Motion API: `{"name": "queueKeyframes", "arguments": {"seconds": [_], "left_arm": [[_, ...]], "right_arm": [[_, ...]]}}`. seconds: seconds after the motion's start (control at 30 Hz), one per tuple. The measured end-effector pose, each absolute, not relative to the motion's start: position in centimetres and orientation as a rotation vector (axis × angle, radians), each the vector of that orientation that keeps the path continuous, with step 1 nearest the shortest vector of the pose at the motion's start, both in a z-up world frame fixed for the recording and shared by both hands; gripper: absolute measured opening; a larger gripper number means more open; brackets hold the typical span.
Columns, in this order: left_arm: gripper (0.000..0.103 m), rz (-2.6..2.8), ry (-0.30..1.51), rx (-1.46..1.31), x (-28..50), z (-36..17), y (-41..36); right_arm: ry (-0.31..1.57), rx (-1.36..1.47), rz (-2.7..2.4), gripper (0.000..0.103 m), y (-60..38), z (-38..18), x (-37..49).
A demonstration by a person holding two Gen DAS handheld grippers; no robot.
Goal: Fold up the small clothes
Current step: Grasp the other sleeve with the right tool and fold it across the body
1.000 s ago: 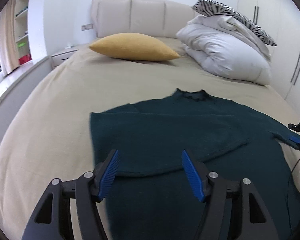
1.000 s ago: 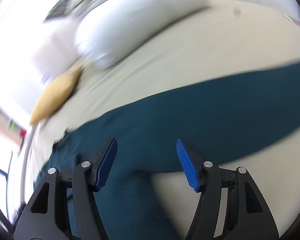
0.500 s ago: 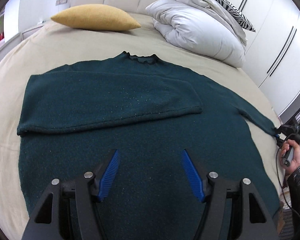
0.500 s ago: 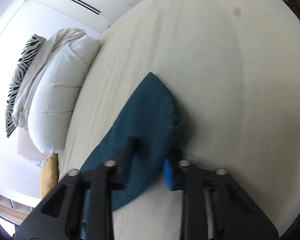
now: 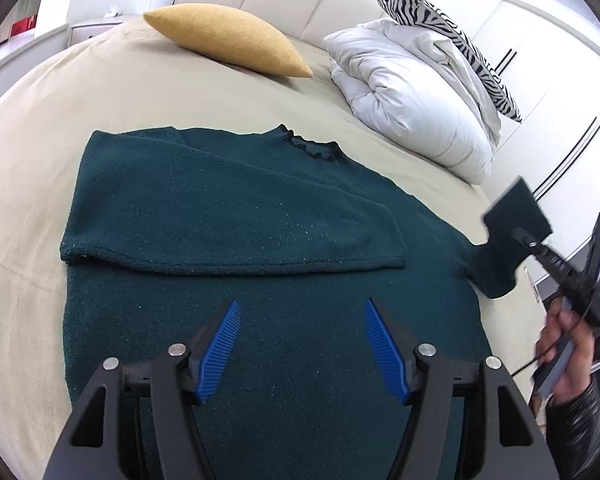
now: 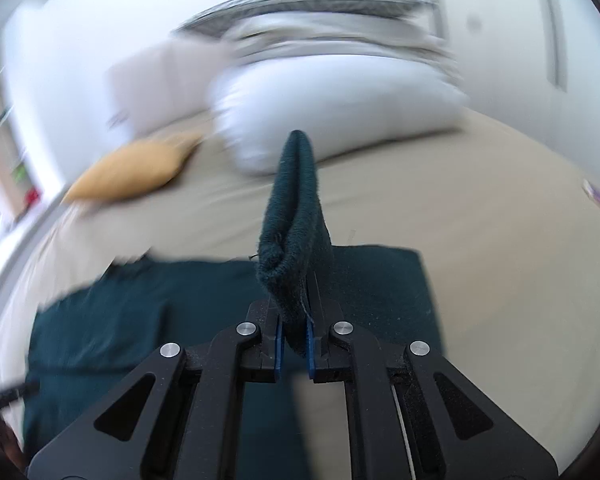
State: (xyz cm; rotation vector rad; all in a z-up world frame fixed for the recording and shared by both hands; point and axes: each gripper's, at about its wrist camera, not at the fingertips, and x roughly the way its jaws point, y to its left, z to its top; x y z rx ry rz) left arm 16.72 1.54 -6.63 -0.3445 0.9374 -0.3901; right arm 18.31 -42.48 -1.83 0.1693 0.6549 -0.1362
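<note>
One dark green sweater (image 5: 260, 216) is counted on the bed (image 5: 32, 152), with one sleeve (image 5: 236, 236) folded across the chest and one sleeve cuff (image 6: 296, 216) lifted at the right. One yellow pillow (image 5: 228, 40) is seen at the far side, and one white duvet bundle (image 5: 412, 96) at the far right, topped by one zebra-print cushion (image 5: 452, 32). Two grippers are tallied: the left gripper (image 5: 302, 344) near, the right gripper (image 6: 293, 344) at the right. One hand (image 5: 568, 344) is visible, near right.
</note>
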Motion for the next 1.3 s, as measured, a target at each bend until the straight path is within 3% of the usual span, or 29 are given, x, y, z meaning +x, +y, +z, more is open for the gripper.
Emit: {"name": "queueKeyframes", "arguments": {"seconds": [0.23,0.33,0.37,0.4,0.47,0.6,0.7,0.77,0.8,0.83,0.93,1.3], "left_arm": [[0.067,-0.428,0.958,-0.445,18.9,-7.2,1.2],[0.069,-0.459,0.975,-0.453,20.1,-7.5,-0.9],[0.069,-0.474,0.985,-0.456,20.6,-7.7,-1.8],[0.072,-0.492,0.996,-0.459,21.1,-7.8,-2.7],[0.072,-0.519,1.021,-0.451,22.2,-8.2,-4.8],[0.072,-0.546,1.063,-0.367,24.1,-8.7,-9.5],[0.065,-0.518,1.121,-0.317,25.5,-10.0,-12.2],[0.051,-0.504,1.113,-0.264,25.6,-9.8,-13.6],[0.033,-0.505,1.12,-0.239,25.7,-9.8,-14.2],[0.026,-0.5,1.131,-0.223,25.6,-9.8,-14.6],[0.013,-0.496,1.137,-0.184,25.3,-9.4,-15.3],[0.008,-0.5,0.961,-0.123,24.2,-4.3,-11.7]], "right_arm": [[0.805,-0.049,0.002,0.008,-29.9,-8.9,21.9],[0.915,-0.038,0.019,0.016,-28.4,-12.5,22.1],[0.888,-0.035,0.026,0.022,-28.5,-12.5,21.6],[0.873,-0.023,0.045,0.046,-28.1,-12.5,20.3],[0.85,0.051,0.107,0.076,-28.5,-11.7,17.6],[0.797,0.191,0.125,0.075,-32.1,-10.4,14.4],[0.838,0.345,0.114,0.075,-35.0,-12.1,12.5],[0.856,0.445,0.124,0.073,-36.8,-13.9,11.6],[0.848,0.488,0.134,0.073,-37.5,-14.3,11.3],[0.832,0.533,0.146,0.072,-38.2,-14.4,11.2],[0.817,0.561,0.149,0.071,-38.6,-15.1,10.7],[0.79,0.582,0.145,0.071,-38.9,-14.7,10.9]]}}
